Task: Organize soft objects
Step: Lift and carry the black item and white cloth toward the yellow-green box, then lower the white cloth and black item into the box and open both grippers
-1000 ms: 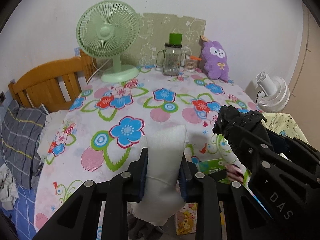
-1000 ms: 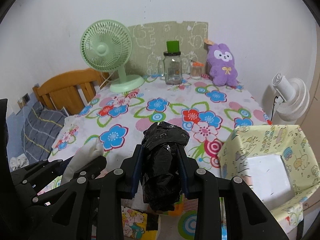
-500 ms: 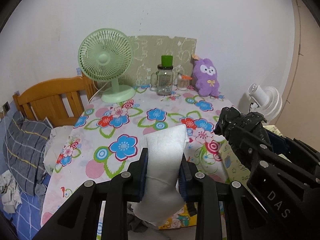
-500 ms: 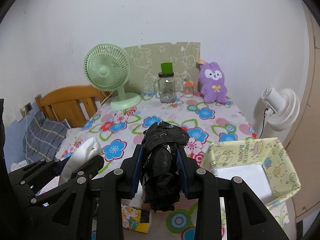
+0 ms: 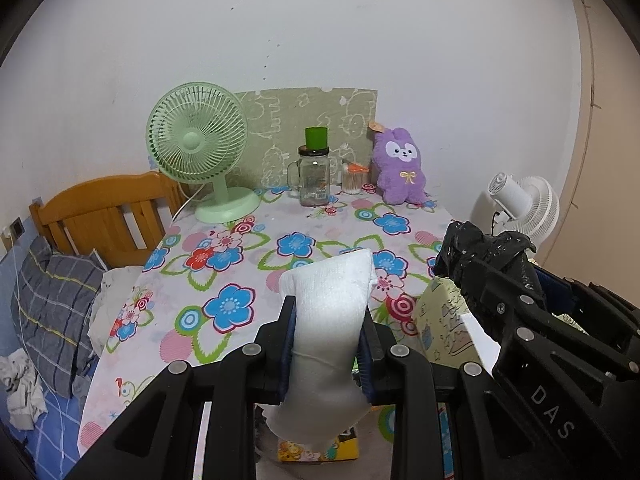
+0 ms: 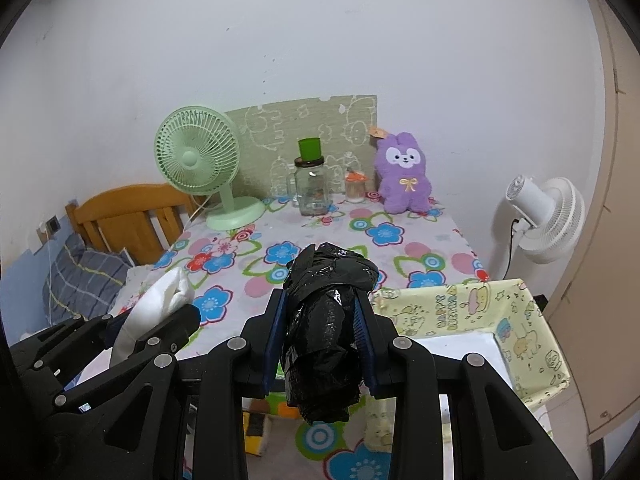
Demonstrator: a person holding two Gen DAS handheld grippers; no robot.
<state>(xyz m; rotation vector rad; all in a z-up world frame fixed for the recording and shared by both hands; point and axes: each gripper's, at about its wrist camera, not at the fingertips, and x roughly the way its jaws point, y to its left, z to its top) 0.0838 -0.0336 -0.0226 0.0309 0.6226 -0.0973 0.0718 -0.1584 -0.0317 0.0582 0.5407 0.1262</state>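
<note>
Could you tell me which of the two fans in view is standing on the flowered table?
The green fan stands on the table, at its back left corner. The white fan stands off the table's right edge, lower, beside the wall.

Green fan (image 5: 196,136), glass jar (image 5: 313,176) (green lid), white fan (image 6: 548,216), wooden headboard (image 5: 104,216), grey pillow (image 5: 52,304), flowered tablecloth (image 5: 296,244).

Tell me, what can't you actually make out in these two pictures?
- Left wrist view: the white cloth hides whatever lies behind and under it; its lower end blocks most of a small printed box.
- Right wrist view: the black bundle covers the table edge; the yellow box floor is partly hidden by the right gripper.
- Both views: contents of the small jar are too small.
</note>
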